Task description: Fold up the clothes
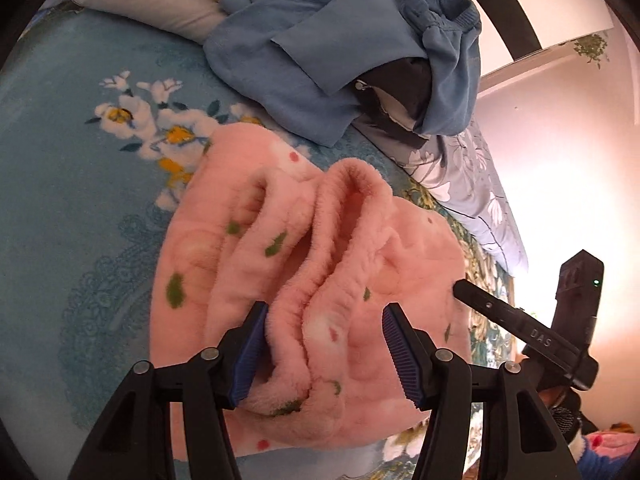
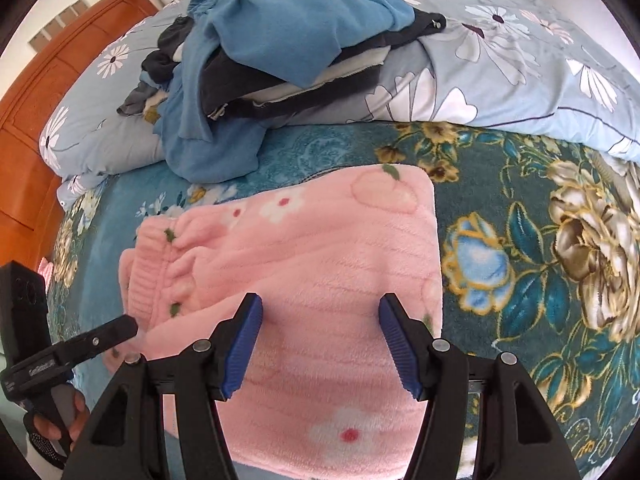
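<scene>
both the left gripper (image 1: 324, 344) and right gripper (image 2: 320, 336) gape wide over the folded fluffy pink floral fleece garment (image 2: 320, 264); ahead, a blue-and-dark clothes heap (image 2: 280, 48) hides its lower layers.

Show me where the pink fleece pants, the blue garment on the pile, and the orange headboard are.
pink fleece pants (image 2: 320, 248), right wrist view, on the flat folded middle.
blue garment (image 2: 304, 12), right wrist view, on its top layer.
orange headboard (image 2: 36, 112), right wrist view, on the wooden panel.

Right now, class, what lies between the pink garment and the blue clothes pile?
A bare strip of teal floral blanket separates pink garment from blue pile, in the right wrist view.
</scene>
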`<state>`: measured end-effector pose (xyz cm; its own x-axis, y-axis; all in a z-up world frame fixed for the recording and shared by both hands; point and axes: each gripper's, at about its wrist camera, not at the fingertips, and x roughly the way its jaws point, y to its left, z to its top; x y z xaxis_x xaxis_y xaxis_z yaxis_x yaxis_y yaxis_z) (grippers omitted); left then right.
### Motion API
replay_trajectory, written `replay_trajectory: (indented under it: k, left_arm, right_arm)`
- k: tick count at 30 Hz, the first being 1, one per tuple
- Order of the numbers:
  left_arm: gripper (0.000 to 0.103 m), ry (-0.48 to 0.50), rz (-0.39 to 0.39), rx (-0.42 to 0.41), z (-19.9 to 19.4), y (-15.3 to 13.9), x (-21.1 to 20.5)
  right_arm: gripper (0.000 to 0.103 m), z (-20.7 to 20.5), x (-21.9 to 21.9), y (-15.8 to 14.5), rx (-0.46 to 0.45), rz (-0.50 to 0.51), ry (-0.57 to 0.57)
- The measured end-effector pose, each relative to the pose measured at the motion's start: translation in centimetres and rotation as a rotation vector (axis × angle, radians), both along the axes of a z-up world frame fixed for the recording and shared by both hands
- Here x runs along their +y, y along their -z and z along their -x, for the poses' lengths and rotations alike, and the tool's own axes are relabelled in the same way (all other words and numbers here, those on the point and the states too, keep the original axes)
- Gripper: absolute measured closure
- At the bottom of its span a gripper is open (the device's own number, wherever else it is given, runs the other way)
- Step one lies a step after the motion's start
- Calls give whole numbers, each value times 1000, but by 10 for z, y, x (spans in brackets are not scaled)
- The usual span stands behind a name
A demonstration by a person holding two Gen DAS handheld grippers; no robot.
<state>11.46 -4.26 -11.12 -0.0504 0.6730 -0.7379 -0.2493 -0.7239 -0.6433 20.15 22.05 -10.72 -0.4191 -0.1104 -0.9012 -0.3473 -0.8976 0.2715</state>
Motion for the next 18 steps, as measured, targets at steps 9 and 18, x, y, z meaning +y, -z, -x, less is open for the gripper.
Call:
replay_trajectory:
  k: [9, 18]
  left_arm:
    - [85, -11, 36, 13, 4, 3, 7]
    - [87, -126, -85, 66, 16, -36, -45]
  right_arm:
    - [41, 5, 11, 3, 10, 43, 28]
    - [41, 5, 11, -11, 61, 61, 4]
